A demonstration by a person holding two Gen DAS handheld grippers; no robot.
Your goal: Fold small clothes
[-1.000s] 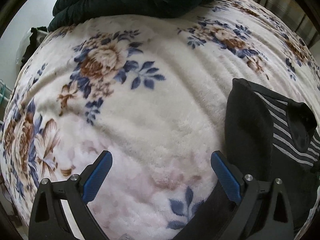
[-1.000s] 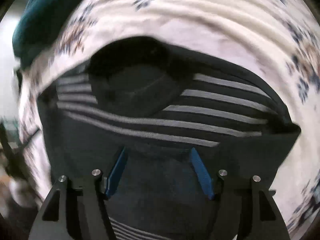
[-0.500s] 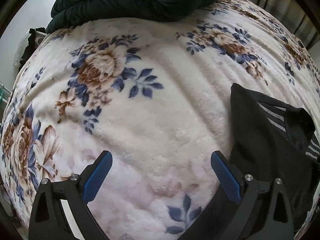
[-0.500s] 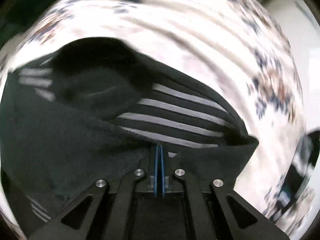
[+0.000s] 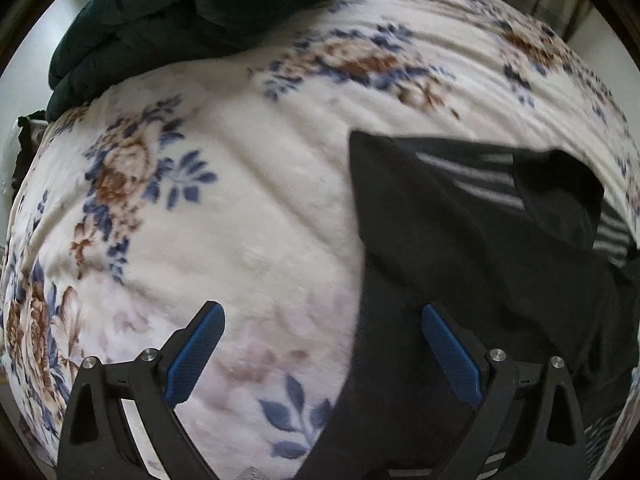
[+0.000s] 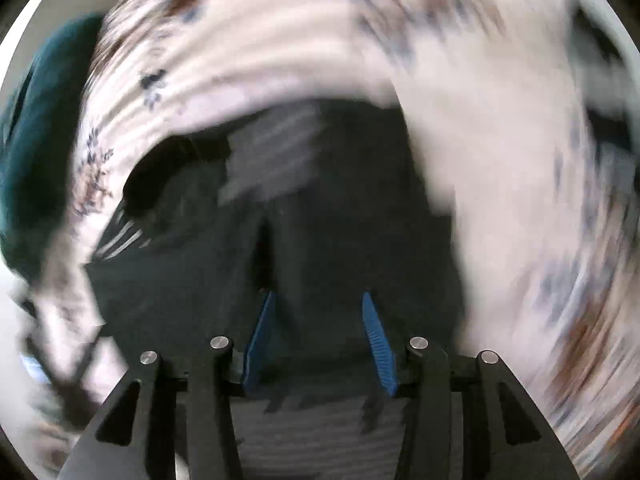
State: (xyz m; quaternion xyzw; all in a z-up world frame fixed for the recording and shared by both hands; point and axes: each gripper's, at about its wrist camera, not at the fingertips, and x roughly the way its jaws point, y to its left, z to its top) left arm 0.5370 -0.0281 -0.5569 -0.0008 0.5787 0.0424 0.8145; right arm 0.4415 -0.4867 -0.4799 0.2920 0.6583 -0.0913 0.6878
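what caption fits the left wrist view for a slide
Open left gripper poised over the edge of a dark striped garment on a floral blanket.

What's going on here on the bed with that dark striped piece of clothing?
A person is folding a dark striped garment on a floral blanket with two handheld tongs. The right tongs are just over the dark cloth, jaws opening, the pads not pressing anything; that view is blurred. The left tongs stand wide open and empty at the garment's edge. A dark green quilt lies beyond.
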